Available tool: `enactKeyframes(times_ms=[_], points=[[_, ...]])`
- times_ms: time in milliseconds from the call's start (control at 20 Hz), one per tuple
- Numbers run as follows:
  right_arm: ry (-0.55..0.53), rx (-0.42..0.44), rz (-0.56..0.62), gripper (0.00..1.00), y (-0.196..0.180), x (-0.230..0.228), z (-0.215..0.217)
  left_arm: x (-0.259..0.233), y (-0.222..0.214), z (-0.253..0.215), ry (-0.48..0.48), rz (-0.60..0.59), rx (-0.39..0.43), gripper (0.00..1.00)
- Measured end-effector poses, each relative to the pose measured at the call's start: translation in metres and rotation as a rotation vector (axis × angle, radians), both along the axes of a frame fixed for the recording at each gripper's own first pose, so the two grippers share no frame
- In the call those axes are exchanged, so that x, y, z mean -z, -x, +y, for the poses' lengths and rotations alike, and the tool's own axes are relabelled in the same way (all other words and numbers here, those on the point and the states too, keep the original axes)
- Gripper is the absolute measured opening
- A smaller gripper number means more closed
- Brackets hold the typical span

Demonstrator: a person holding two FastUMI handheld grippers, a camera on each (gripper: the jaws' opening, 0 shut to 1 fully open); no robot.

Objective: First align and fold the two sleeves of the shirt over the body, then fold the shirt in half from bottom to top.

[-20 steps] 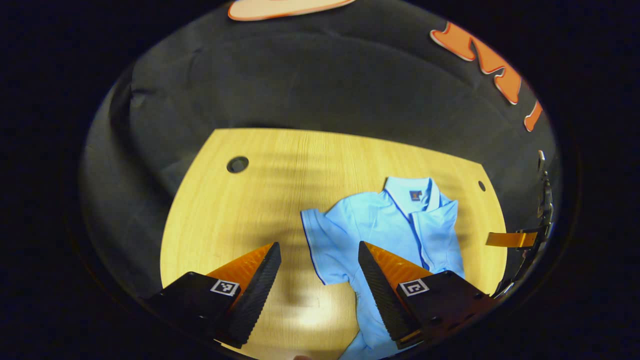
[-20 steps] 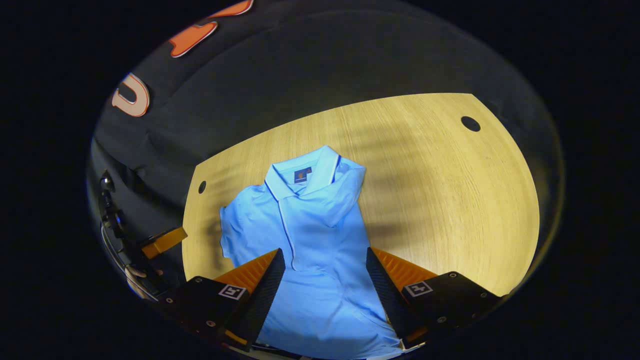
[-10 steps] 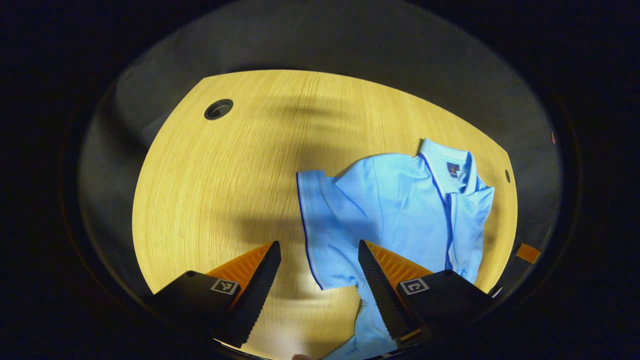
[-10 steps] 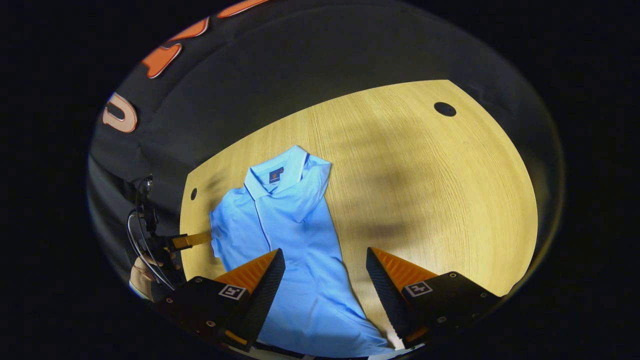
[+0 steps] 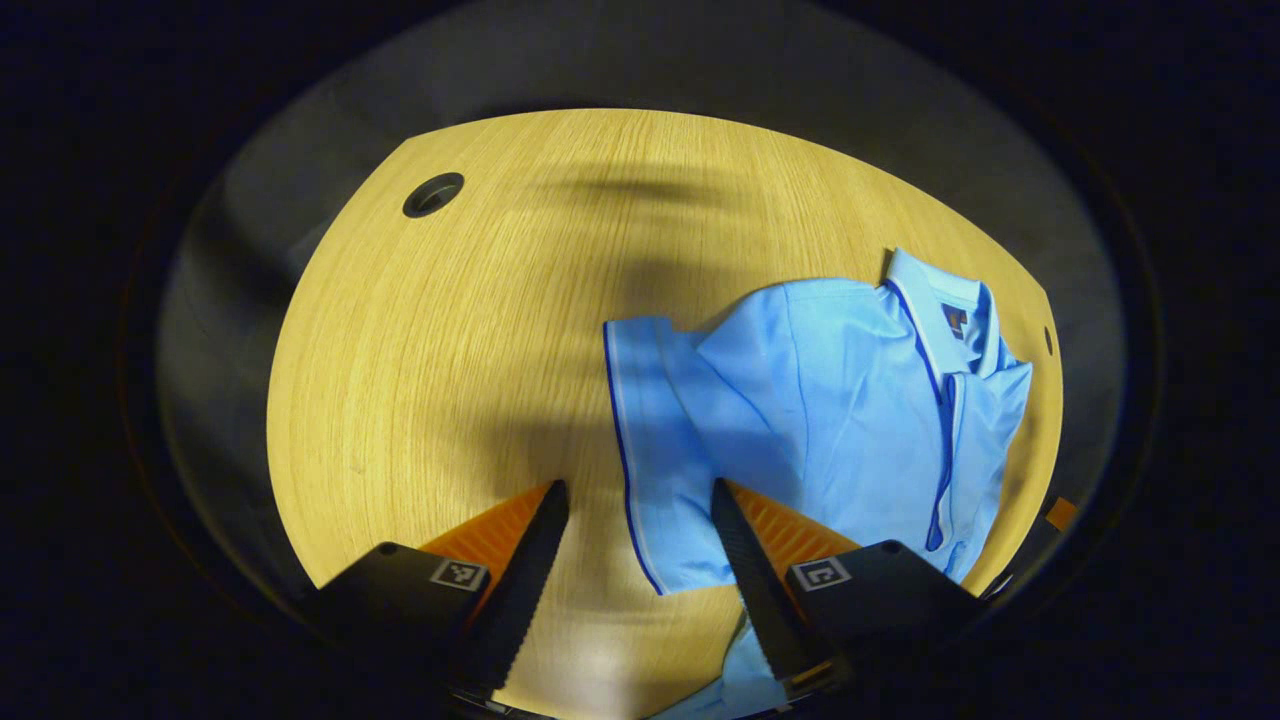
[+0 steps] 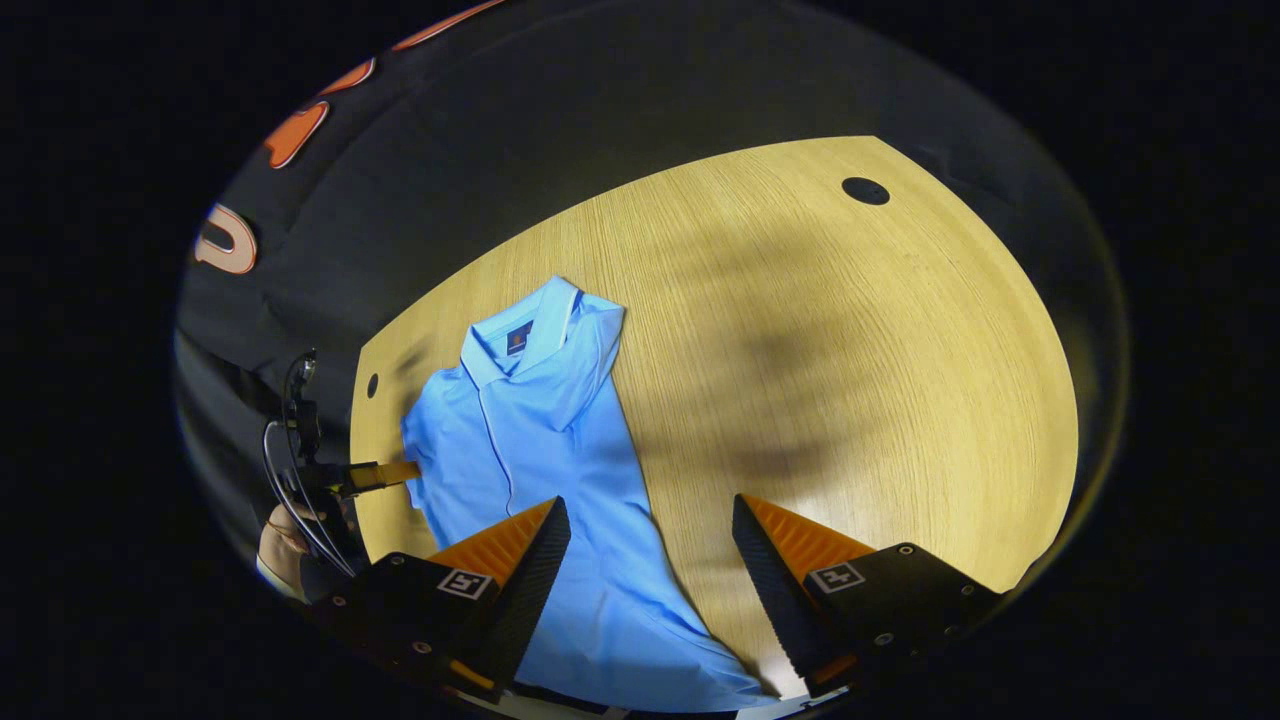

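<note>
A light blue polo shirt [image 5: 850, 420] lies flat on the wooden table [image 5: 450, 350], collar toward the far edge. Its near sleeve [image 5: 655, 450] is spread out sideways, with the dark-trimmed cuff lying between the fingers of my left gripper [image 5: 637, 487], which is open and low over the table. In the right gripper view the shirt [image 6: 540, 440] sits left of centre, its other sleeve [image 6: 590, 365] folded over the body. My right gripper [image 6: 648, 500] is open above the shirt's lower right edge. The left gripper [image 6: 375, 475] shows at the shirt's far side, held by a hand [image 6: 280, 540].
The table has a large round hole [image 5: 433, 194] at its far left corner and a small one [image 5: 1047, 340] beyond the collar. Another round hole [image 6: 865, 190] shows at the far right. Black cloth walls surround the table. Bare wood spreads to the right of the shirt [image 6: 850, 380].
My left gripper has come in lower over the spread sleeve, whose cuff now lies between its fingers. My right gripper has drifted right, off the shirt's body toward its edge.
</note>
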State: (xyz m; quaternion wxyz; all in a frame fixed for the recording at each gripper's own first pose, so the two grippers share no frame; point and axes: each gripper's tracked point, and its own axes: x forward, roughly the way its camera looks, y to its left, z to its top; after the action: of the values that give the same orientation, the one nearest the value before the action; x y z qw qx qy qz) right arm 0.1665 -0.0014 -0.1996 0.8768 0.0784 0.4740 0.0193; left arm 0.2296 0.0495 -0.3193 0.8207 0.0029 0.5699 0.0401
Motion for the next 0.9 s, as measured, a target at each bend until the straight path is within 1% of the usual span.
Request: enactKeyframes(times_ms=[100, 300, 350, 400, 650, 900], points=[[-0.007, 0.004, -0.002, 0.99, -0.001, 0.0, 0.0, -0.001, 0.001, -0.004, 0.004, 0.004, -0.002, 0.72], [-0.001, 0.005, -0.007, 0.99, 0.0, 0.0, -0.001, 0.003, 0.006, -0.013, 0.007, 0.028, -0.016, 0.14], [-0.003, 0.005, -0.008, 0.99, 0.0, -0.001, 0.0, 0.005, 0.005, -0.016, 0.012, 0.018, -0.007, 0.14], [-0.006, 0.004, -0.01, 0.99, 0.0, -0.002, 0.0, -0.002, 0.005, -0.018, 0.018, 0.02, 0.0, 0.07], [-0.001, 0.001, -0.027, 0.99, 0.001, -0.007, -0.002, -0.026, 0.005, -0.017, 0.015, -0.034, 0.034, 0.07], [-0.012, 0.006, -0.053, 0.99, 0.006, -0.013, -0.005, -0.055, 0.012, -0.038, 0.008, -0.078, 0.098, 0.07]])
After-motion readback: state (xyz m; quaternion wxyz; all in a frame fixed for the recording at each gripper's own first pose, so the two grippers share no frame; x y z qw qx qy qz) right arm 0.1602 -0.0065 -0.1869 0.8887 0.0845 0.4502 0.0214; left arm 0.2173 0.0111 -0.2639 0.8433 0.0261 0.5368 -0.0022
